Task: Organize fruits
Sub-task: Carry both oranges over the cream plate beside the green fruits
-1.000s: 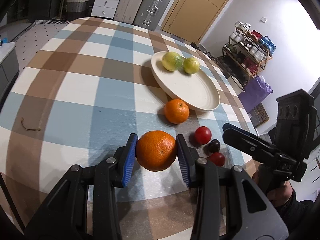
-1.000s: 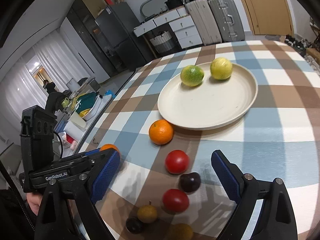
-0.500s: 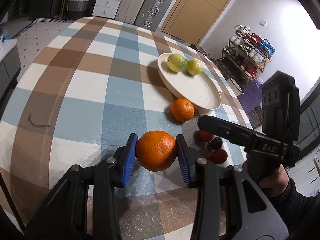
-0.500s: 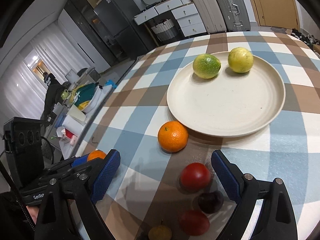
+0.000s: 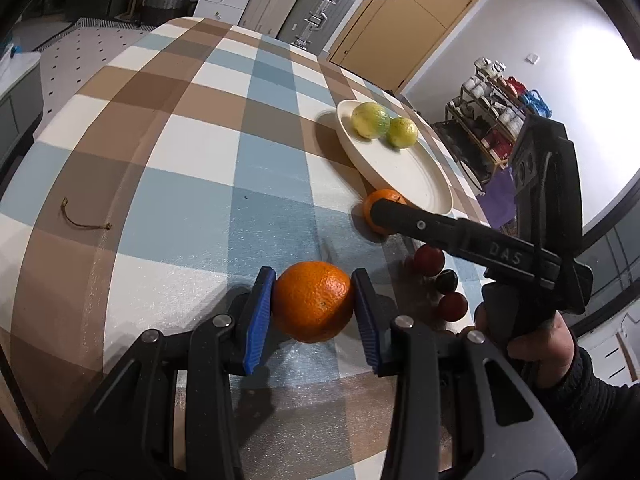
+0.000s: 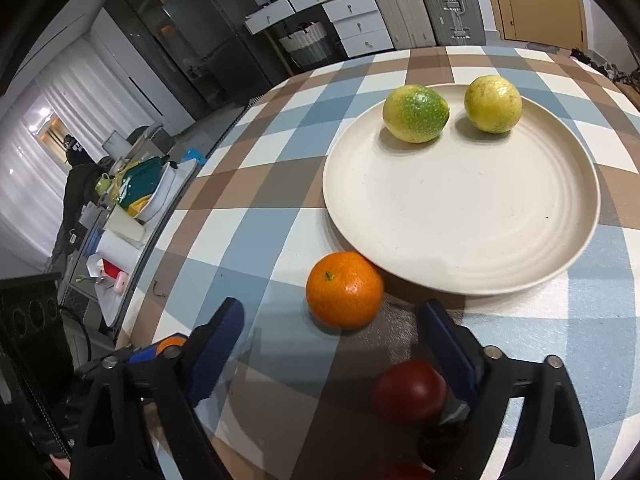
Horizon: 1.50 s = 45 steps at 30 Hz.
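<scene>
Left wrist view: the left tool [image 5: 314, 306] clamps a big dimpled orange [image 5: 313, 301] between blue ribbed pads above the checked worktop [image 5: 168, 168]. Right wrist view: the right tool [image 6: 332, 344], jaws closing and empty, faces a smaller orange [image 6: 344, 289] touching the round cream plate [image 6: 460, 216] bearing two yellow-green citrus [image 6: 416, 113].
</scene>
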### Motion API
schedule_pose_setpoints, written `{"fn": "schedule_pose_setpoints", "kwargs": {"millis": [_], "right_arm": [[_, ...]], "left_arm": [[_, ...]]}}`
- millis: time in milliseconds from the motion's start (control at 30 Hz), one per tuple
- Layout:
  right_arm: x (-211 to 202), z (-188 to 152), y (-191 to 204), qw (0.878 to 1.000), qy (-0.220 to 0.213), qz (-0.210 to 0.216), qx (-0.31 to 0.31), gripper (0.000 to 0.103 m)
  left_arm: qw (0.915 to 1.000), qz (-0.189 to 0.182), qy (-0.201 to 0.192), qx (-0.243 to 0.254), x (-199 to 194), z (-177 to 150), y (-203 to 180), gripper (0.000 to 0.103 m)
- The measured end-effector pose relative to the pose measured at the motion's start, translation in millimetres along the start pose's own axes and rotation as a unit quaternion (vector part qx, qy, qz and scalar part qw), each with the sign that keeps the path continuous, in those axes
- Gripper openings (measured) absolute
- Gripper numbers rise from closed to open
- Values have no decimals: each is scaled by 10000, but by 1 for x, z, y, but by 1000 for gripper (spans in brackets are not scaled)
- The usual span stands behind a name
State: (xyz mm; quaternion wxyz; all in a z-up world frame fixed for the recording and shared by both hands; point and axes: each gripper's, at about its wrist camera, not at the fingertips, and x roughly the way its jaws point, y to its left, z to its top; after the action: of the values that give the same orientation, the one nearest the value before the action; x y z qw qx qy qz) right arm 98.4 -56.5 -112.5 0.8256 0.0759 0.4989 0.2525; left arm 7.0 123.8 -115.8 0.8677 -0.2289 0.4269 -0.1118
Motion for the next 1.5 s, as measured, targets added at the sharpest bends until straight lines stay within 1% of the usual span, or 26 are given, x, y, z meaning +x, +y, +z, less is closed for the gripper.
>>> {"fn": "schedule_pose_setpoints", "kwargs": {"millis": [133,200,267,333,533,767,967,1100,1133,1300,1400,1500], "right_arm": [[5,6,3,9998,23,-197,84,79],[7,8,3,9997,-13,-172,177,73],[9,8,3,9996,-47,-164,217,48],[10,8,0,9995,-86,-117,292,40],[4,4,-6,9988,-173,16,469,39],[-10,-6,-1,9985,-231,371,326,39],[-28,-11,-8,9955,-427,775,334,39],[-42,-13,-16,9937,-587,873,383,39],[-46,-13,-19,9930,-629,918,404,39],[-69,-13,-31,9897,-882,1046,424,39],[-82,-11,-39,9883,-1027,1039,443,39],[-95,-6,-49,9876,-1168,944,464,39]], "left_arm": [[10000,-51,-26,-7,-2,-2,3,36],[10000,-75,-21,-22,-2,-2,5,36],[10000,-87,-9,-22,-2,-2,5,36],[10000,-94,-26,-15,-2,-2,5,36],[10000,-69,-58,-10,-5,-3,3,36],[9999,10,-75,83,-6,3,-7,36],[9997,98,-93,201,-6,13,-20,36],[9994,143,-89,318,-2,23,-32,36],[9990,167,-76,410,-1,26,-36,36],[9969,361,-175,677,2,47,-54,36],[9943,525,-222,899,7,61,-69,36],[9933,528,-223,1007,14,75,-83,36]]}}
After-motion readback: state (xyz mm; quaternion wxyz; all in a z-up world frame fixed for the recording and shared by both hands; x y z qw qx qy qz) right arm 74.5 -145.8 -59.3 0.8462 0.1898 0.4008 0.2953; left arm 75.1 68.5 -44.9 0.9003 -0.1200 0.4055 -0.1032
